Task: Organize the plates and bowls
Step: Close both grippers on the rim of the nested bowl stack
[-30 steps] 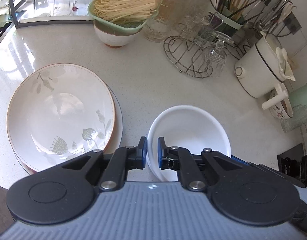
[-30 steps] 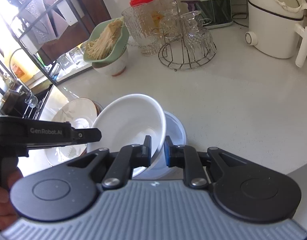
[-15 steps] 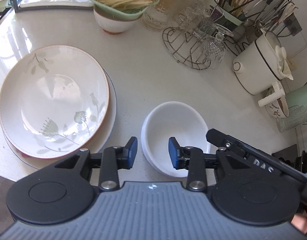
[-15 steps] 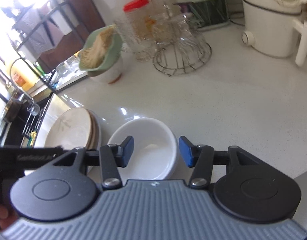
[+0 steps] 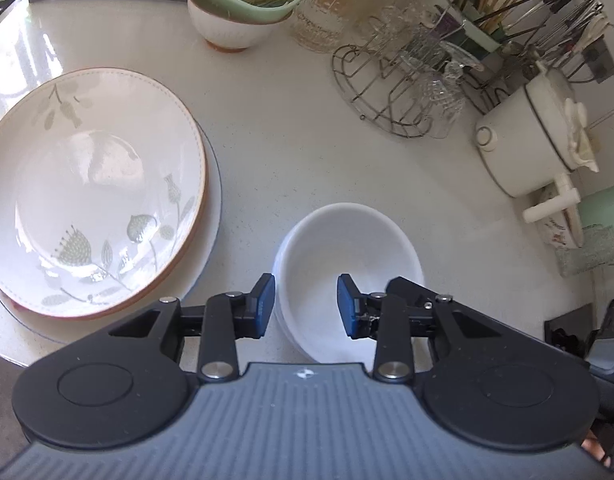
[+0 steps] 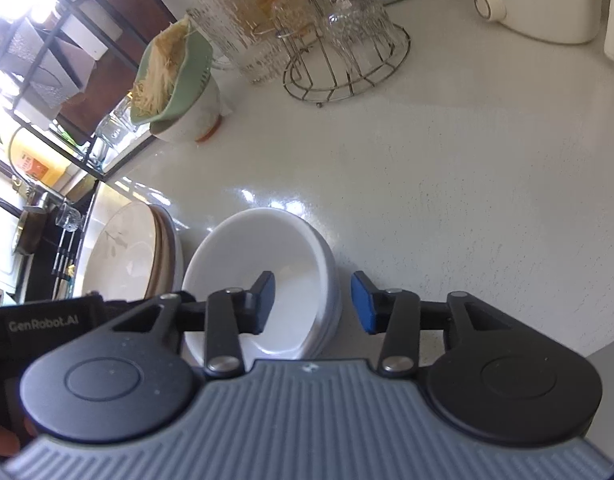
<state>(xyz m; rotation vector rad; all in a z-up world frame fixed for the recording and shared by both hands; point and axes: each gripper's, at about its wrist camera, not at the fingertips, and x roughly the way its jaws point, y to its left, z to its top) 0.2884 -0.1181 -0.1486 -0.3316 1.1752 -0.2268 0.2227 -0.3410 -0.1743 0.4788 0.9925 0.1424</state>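
Both tools let go; bowls (image 5: pixel 347 248) nested. R tool (image 6: pixel 313 300) closing, empty; only L view shows L tool (image 5: pixel 305 306) parted.

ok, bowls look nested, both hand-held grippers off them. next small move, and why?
Probably back both away. The white bowls sit stacked on the counter beside the plate stack; the left hand-held gripper is open, and the right hand-held gripper, jaws closing, straddles the rim without touching.
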